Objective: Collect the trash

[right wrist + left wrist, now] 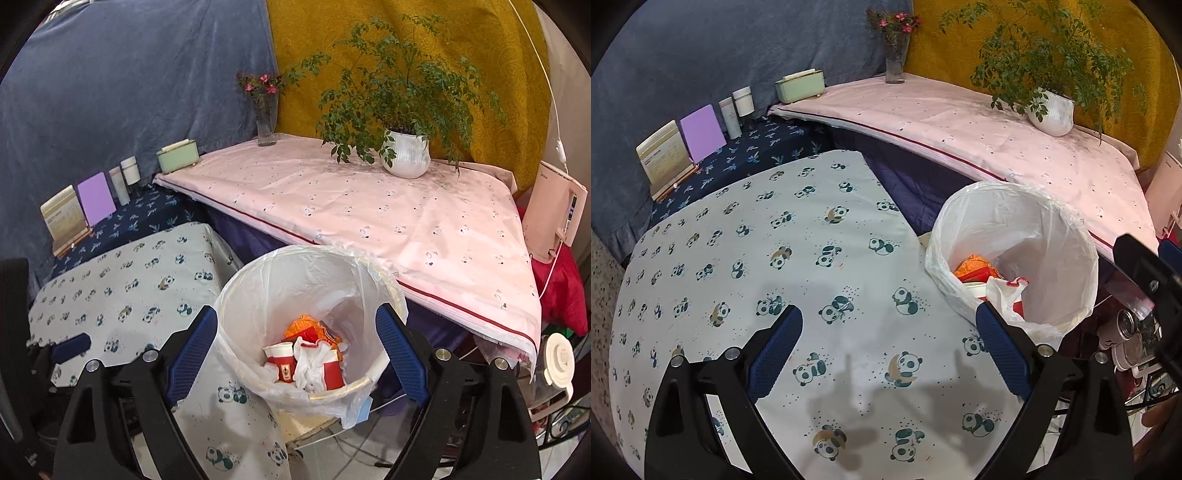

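1. Two grippers are out, and both stand wide apart with nothing between the blue pads: the left gripper (888,347) hangs over the white cloth printed with small pandas (746,258), the right gripper (295,343) right above the round bin lined with a thin white plastic bag (258,295).
2. Rubbish already lies at the bottom of that bin: red-and-white paper cups (282,363), crumpled white paper or tissue (310,363) and an orange wrapper (304,325). I judge the right gripper has nothing left to drop.
3. No loose scrap shows on the panda cloth or on the pale pink cloth with a dark red stripe (369,221). By my reckoning the collecting is close to finished, though parts of the floor and the table edges are out of sight.
4. From the left wrist, the bin sits off to the right, touching the corner of the panda cloth, and its contents are half hidden by the near wall.
5. Only the right wrist looks straight down into the bin. It also shows a pale pink appliance with a cord (557,218) beside the pink cloth, which the other view barely catches.
6. Both views share the leafy plant in a white ribbed pot (406,155), untouched.
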Available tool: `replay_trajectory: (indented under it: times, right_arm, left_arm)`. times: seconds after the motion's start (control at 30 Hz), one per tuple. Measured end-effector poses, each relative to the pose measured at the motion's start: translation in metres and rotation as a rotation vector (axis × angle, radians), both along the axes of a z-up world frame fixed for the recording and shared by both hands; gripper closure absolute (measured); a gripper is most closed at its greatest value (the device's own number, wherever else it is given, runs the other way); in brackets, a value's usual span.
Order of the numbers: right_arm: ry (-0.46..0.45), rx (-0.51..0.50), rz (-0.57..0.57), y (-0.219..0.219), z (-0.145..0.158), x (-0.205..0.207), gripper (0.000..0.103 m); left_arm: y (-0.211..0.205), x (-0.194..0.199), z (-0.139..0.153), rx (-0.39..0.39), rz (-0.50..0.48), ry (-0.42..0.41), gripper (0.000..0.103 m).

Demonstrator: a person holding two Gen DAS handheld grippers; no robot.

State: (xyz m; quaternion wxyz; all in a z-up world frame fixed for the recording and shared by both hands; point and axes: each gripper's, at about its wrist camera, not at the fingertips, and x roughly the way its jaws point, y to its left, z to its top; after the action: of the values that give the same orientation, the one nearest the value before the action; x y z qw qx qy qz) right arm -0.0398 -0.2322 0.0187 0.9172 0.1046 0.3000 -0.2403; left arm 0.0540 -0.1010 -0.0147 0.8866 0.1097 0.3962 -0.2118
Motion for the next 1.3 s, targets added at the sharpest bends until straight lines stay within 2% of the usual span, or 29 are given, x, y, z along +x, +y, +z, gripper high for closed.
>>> replay_trajectory:
  times: [0.1,0.23,0.53,1.3]
  right_arm:
    - [0.035,0.0,0.009,0.003,-0.006,0.001,0.018]
    - [0.05,-0.005,0.015,0.009,-0.012,-0.002,0.006]
    - [0.058,-0.026,0.035,0.018,-0.018,-0.011,0.006]
    - [0.098,0.005,0.054,0.029,-0.035,-0.013,0.006]
  left_arm:
    - [0.005,-0.001,-0.001,0.003,0.013,0.003,0.012]
    - [0.012,-0.002,-0.004,0.013,0.025,0.007,0.012]
    - [0.02,-0.01,-0.012,0.038,0.037,0.012,0.012]
    - [0.024,-0.021,-0.017,0.053,0.032,0.005,0.012]
